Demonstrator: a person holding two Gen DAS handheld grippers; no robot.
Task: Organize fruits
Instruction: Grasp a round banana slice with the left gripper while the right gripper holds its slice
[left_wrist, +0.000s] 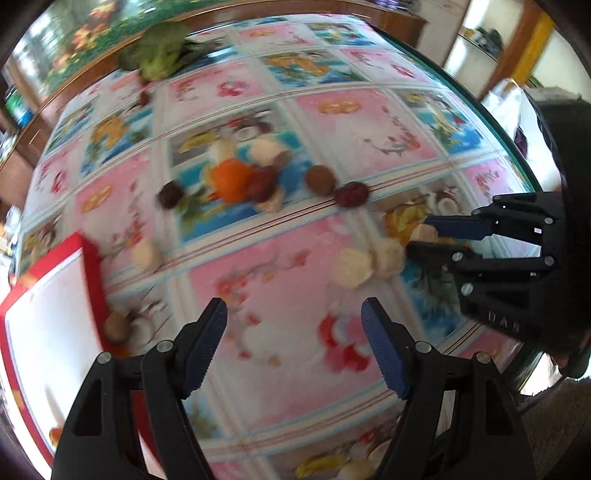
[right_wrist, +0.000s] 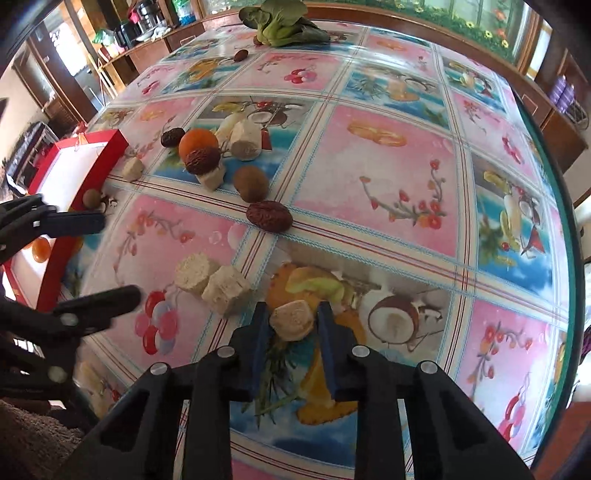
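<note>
My right gripper is shut on a pale cut chunk low over the fruit-print table; in the left wrist view that gripper holds the chunk at the right. Two more pale chunks lie just left of it. My left gripper hangs open and empty over the cloth, between those chunks and the red box. Farther back lie an orange, a brown kiwi, wrinkled red dates and other pale chunks.
The red box has a white inside with a small orange fruit in it; a small brown fruit rests against its outer wall. A leafy green vegetable lies at the far edge. The table's glass rim runs along the right.
</note>
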